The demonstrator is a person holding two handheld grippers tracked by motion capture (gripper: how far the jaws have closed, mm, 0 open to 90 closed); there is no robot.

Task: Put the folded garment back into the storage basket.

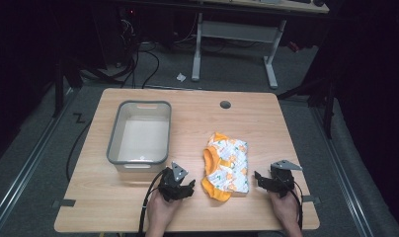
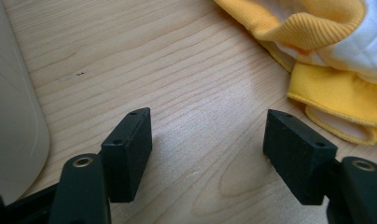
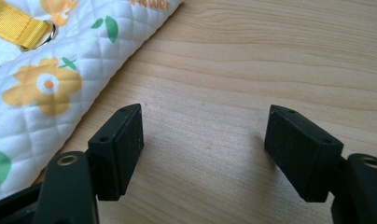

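A small folded garment (image 1: 226, 165), white quilted cloth with orange flowers and yellow trim, lies on the wooden table (image 1: 197, 113) right of centre. My left gripper (image 1: 183, 188) rests low on the table just left of it, jaws open with only bare wood between them (image 2: 207, 149); the garment's yellow hem (image 2: 336, 93) lies ahead to its right. My right gripper (image 1: 263, 179) sits just right of the garment, jaws open over bare wood (image 3: 203, 149), with the quilted edge (image 3: 60, 84) beside its left jaw.
A grey rectangular tub (image 1: 139, 136), empty, stands on the table's left half; its pale wall (image 2: 11, 126) is close by my left gripper. A round cable hole (image 1: 225, 104) sits near the far edge. Desk legs and cables are on the floor beyond.
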